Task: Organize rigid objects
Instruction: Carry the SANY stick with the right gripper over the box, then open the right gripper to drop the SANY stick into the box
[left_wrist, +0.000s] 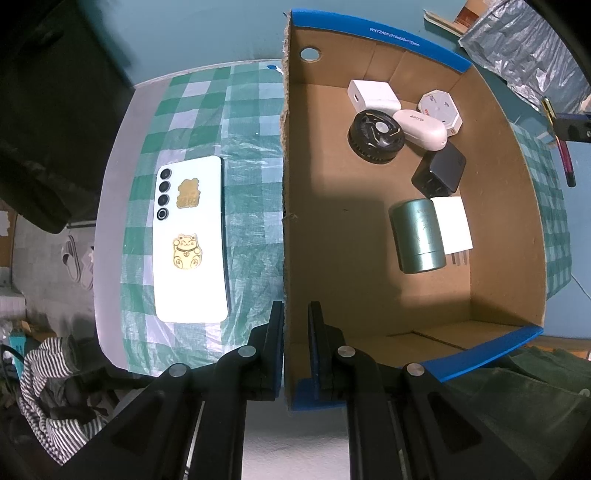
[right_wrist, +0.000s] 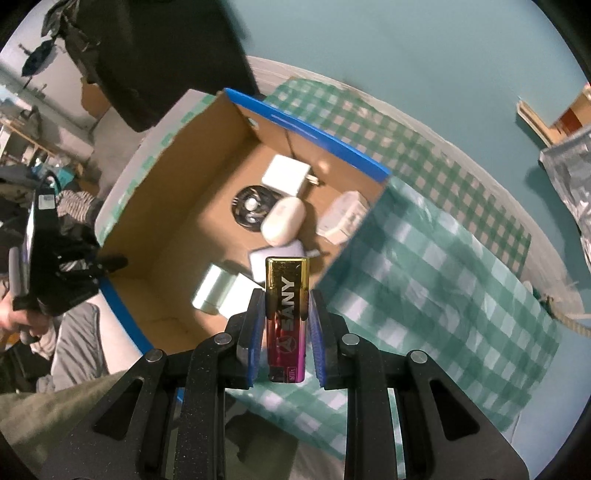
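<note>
Left wrist view: a white phone (left_wrist: 190, 240) lies face down on the checked cloth (left_wrist: 251, 206), left of the box (left_wrist: 406, 295), with 4 camera lenses and 2 gold stickers, 1 a lucky cat. The left gripper (left_wrist: 296, 317) straddles the box's near-left wall, 1 finger outside and 1 inside, pressed to the cardboard. Inside the box, from its left wall rightward: a round black fan (left_wrist: 376, 136), a white charger (left_wrist: 373, 94) behind it, a green tin (left_wrist: 417, 234) on its side touching a white plug (left_wrist: 452, 225), a white case (left_wrist: 421, 127) marked "KINYO", a black charger (left_wrist: 439, 170) and an octagonal adapter (left_wrist: 441, 107). The far blue rim carries small white print starting "WXYZA"; the rest is too small to read.

Right wrist view: the right gripper (right_wrist: 287, 321) clamps a gold-to-pink lighter (right_wrist: 287, 317) labelled "SANY", held upright above the box's near-right corner, over the cloth edge.
</note>
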